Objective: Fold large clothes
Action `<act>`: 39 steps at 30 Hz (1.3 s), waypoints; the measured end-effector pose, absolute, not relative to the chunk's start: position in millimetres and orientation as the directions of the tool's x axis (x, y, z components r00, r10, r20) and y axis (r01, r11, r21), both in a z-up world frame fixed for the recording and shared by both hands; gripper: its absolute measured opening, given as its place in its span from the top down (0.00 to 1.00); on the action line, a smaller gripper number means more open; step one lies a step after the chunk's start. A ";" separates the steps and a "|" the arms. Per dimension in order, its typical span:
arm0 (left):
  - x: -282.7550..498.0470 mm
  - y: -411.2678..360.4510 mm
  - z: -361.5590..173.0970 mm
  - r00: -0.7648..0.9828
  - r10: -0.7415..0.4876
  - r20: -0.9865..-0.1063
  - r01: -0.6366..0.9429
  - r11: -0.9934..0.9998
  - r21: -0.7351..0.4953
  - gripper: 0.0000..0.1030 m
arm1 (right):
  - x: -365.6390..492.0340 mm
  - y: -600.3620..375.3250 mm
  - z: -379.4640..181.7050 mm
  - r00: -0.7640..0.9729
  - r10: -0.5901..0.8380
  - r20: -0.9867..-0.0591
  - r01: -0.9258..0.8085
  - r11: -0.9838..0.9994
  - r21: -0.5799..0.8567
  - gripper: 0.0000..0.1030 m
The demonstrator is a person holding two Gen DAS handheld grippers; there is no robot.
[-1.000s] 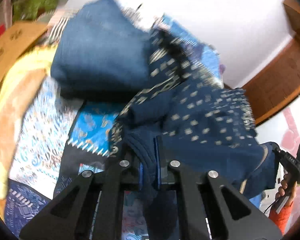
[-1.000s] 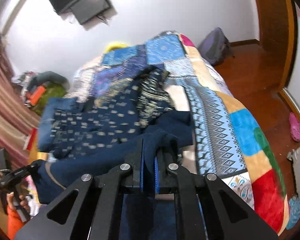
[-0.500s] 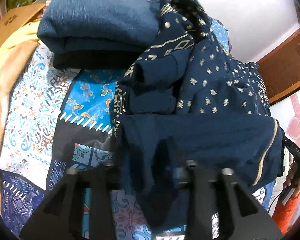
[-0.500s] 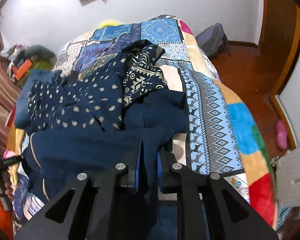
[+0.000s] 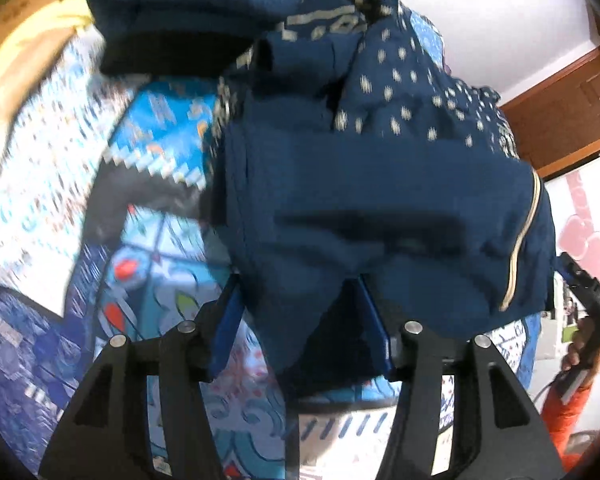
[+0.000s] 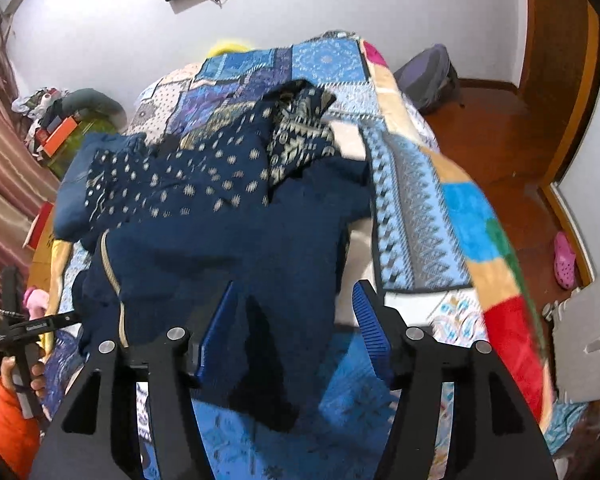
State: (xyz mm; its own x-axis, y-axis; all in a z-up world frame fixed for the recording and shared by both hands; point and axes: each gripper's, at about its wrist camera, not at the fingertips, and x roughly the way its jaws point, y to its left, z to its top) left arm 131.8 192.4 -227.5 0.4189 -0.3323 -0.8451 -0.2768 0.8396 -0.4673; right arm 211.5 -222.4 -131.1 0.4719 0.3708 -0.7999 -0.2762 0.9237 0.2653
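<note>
The left gripper (image 5: 304, 316) points steeply down at the bed, its jaws opening, blue pads standing apart with a fold of the navy garment (image 5: 364, 200) hanging loosely between them; the pads are not pressing on the cloth. The garment spreads from 12 o'clock of the fingers, its plain navy part nearest and its gold-dotted part further up. A gold-trimmed hem (image 5: 520, 240) runs down at 2 o'clock. At 11 o'clock a stack of folded blue clothes (image 5: 188, 4) lies on the patchwork quilt (image 5: 148, 120), touching the garment's top edge.

In the right wrist view, the right gripper (image 6: 294, 316) is likewise letting go, jaws opening, and a dark tongue of the same garment (image 6: 236, 248) droops between its pads, nearer the left one. The garment lies heaped on the quilt (image 6: 416, 208) from 12 to 10 o'clock. At 8 o'clock a hand (image 6: 20, 376) in an orange sleeve (image 6: 12, 428) grips the other tool's handle.
</note>
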 end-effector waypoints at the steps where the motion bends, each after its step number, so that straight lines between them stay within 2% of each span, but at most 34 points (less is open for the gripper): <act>1: 130.3 191.2 -230.1 0.413 -0.339 -0.845 -0.276 0.838 -0.471 0.46 | 209.9 -221.1 -136.8 0.456 0.377 -0.806 -0.272 0.922 0.277 0.46; 3: 126.4 189.0 -239.6 0.396 -0.356 -0.847 -0.287 0.828 -0.482 0.43 | 208.8 -215.5 -155.5 0.403 0.387 -0.829 -0.258 0.918 0.302 0.46; 5: 120.7 189.7 -245.1 0.412 -0.361 -0.837 -0.307 0.810 -0.500 0.39 | 204.7 -219.1 -158.5 0.437 0.405 -0.804 -0.233 0.913 0.333 0.45; 11: 112.5 191.2 -245.9 0.435 -0.384 -0.814 -0.305 0.788 -0.535 0.38 | 208.3 -225.3 -163.5 0.394 0.505 -0.768 -0.200 0.863 0.465 0.45; 12: 113.9 189.6 -244.9 0.438 -0.388 -0.811 -0.294 0.791 -0.537 0.42 | 207.5 -224.5 -163.1 0.400 0.503 -0.766 -0.202 0.864 0.462 0.46; 14: 116.1 179.2 -241.5 0.446 -0.386 -0.807 -0.264 0.805 -0.531 0.52 | 205.4 -220.5 -160.1 0.417 0.502 -0.757 -0.220 0.864 0.452 0.55; 16: 119.2 175.5 -235.8 0.455 -0.377 -0.806 -0.234 0.823 -0.517 0.64 | 203.0 -215.7 -156.7 0.425 0.509 -0.749 -0.235 0.861 0.452 0.72; 17: 119.2 173.6 -232.4 0.460 -0.375 -0.805 -0.224 0.828 -0.514 0.74 | 202.6 -214.1 -153.6 0.436 0.502 -0.747 -0.241 0.865 0.441 0.76; 18: 119.3 171.9 -227.4 0.469 -0.379 -0.798 -0.211 0.829 -0.518 0.85 | 202.1 -213.6 -151.3 0.448 0.495 -0.745 -0.246 0.869 0.429 0.84; 19: 124.0 169.4 -223.9 0.474 -0.385 -0.791 -0.205 0.826 -0.525 0.88 | 202.8 -212.9 -147.8 0.460 0.494 -0.738 -0.255 0.869 0.423 0.91; 21: 126.8 169.7 -209.5 0.513 -0.397 -0.761 -0.181 0.817 -0.548 0.92 | 204.9 -214.4 -139.1 0.474 0.515 -0.715 -0.270 0.857 0.439 0.92; 27: 135.7 179.6 -152.3 0.636 -0.416 -0.650 -0.104 0.789 -0.606 0.93 | 214.6 -214.5 -104.5 0.512 0.567 -0.646 -0.344 0.824 0.451 0.94; 33: 167.9 201.6 -102.1 0.732 -0.403 -0.549 -0.041 0.778 -0.627 0.93 | 240.7 -204.0 -68.9 0.588 0.552 -0.591 -0.380 0.834 0.401 0.94; 39: 204.7 228.5 -89.3 0.786 -0.320 -0.528 -0.086 0.790 -0.607 0.93 | 288.4 -204.2 -67.9 0.634 0.522 -0.570 -0.335 0.851 0.405 0.95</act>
